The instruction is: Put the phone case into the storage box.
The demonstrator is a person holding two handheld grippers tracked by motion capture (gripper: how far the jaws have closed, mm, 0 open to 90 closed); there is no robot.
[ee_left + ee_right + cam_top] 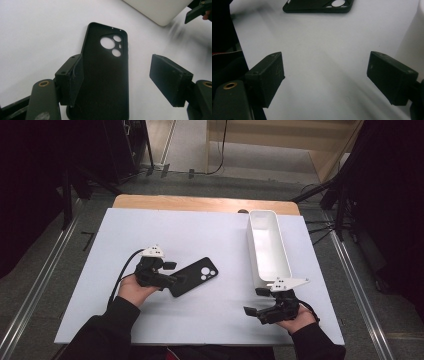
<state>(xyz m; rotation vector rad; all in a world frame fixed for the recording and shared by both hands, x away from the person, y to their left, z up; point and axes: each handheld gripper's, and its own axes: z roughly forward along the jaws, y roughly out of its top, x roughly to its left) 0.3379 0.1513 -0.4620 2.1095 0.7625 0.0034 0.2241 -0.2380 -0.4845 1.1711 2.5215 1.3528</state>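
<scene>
A black phone case (197, 275) lies inside-up on the white table board (200, 230), camera cut-outs toward the far right. My left gripper (174, 274) is at its near left end, open. In the left gripper view the case (107, 75) runs up between the jaws; the left pad (75, 77) overlaps its edge and the right pad (170, 80) stands well clear of it. My right gripper (255, 301) rests open near the front right of the board with nothing between its pads (325, 77). The case's far end (317, 6) shows at the top of the right gripper view.
A long white bin (250, 245) stands at the right of the board, running front to back, just beyond the right gripper; its corner (155, 10) and side (414, 45) show in the gripper views. Metal rails and dark stands flank the table.
</scene>
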